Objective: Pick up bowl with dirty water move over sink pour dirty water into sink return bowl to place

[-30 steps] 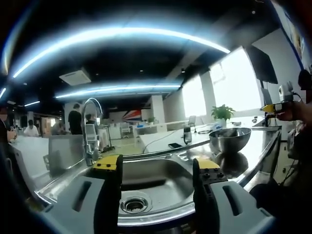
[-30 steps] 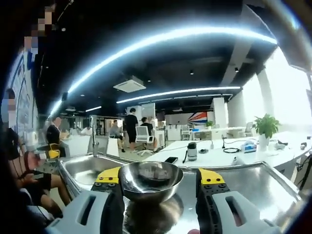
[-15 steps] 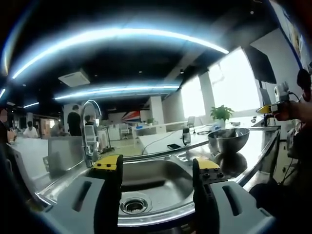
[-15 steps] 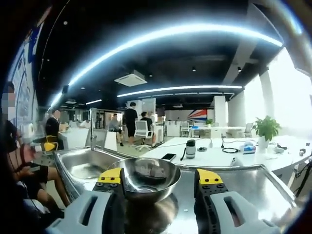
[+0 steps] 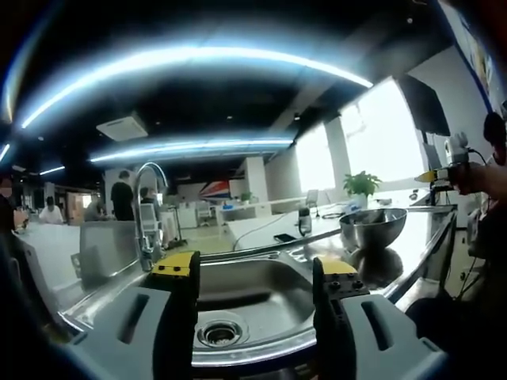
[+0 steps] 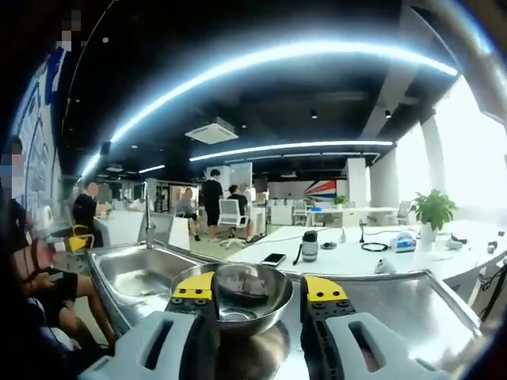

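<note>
Where the right gripper view begins, the right gripper (image 6: 252, 294) stands nearest, its grey jaws with yellow-and-black tips set at moderate width on either side of the round polished steel bowl (image 6: 231, 295); whether the tips touch the bowl's wall cannot be told. Bowl: upright on the reflective stainless steel counter (image 6: 396, 297), its mirror image beneath it; any contents are too dim to make out. Just beyond and to the view's left lies the rectangular stainless steel sink (image 6: 139, 271), with a chrome tap (image 6: 148, 214) at its far edge. Farther off, a white worktop carries a dark phone (image 6: 274, 259), a small dark cylindrical container (image 6: 310, 245) and a potted green plant (image 6: 432, 208).

Left gripper (image 5: 255, 273): jaws spread wide with nothing between them, hanging over the sink basin and its round drain (image 5: 219, 332). Behind stands the curved tap (image 5: 145, 207). To the view's right, on the counter, sits the bowl (image 5: 372, 227), and past it a hand (image 5: 478, 179) holds the right gripper (image 5: 437, 175).
</note>
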`<act>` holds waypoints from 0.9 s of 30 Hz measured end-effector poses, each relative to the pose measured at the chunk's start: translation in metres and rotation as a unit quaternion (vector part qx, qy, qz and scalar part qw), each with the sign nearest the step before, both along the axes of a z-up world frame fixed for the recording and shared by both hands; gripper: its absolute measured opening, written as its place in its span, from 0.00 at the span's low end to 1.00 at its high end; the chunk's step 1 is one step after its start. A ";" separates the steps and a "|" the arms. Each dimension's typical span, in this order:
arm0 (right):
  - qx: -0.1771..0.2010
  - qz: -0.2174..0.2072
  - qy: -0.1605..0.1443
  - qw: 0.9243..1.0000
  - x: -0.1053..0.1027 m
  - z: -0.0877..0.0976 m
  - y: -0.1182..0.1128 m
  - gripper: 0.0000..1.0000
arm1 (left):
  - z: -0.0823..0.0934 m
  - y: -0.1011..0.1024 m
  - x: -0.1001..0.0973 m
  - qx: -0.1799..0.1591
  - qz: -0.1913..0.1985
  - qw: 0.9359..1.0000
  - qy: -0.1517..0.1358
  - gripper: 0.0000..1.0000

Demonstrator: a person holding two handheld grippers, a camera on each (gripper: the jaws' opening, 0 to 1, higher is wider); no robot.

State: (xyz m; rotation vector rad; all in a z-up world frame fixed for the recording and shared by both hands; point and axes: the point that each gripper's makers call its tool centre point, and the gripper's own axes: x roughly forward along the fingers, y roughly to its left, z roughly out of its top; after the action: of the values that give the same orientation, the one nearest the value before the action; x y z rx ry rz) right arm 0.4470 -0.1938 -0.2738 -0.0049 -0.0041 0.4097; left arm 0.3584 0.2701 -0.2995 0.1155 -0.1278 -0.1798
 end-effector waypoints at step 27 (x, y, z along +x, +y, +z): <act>0.027 -0.011 0.037 0.999 0.028 -0.006 0.000 0.26 | -0.007 0.002 0.000 -0.003 0.002 1.000 0.006 0.57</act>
State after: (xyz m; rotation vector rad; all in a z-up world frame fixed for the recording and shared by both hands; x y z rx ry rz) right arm 0.4752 -0.1942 -0.2795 0.0638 0.0588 0.3873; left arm 0.3587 0.2726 -0.3061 0.1084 -0.1170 -0.1760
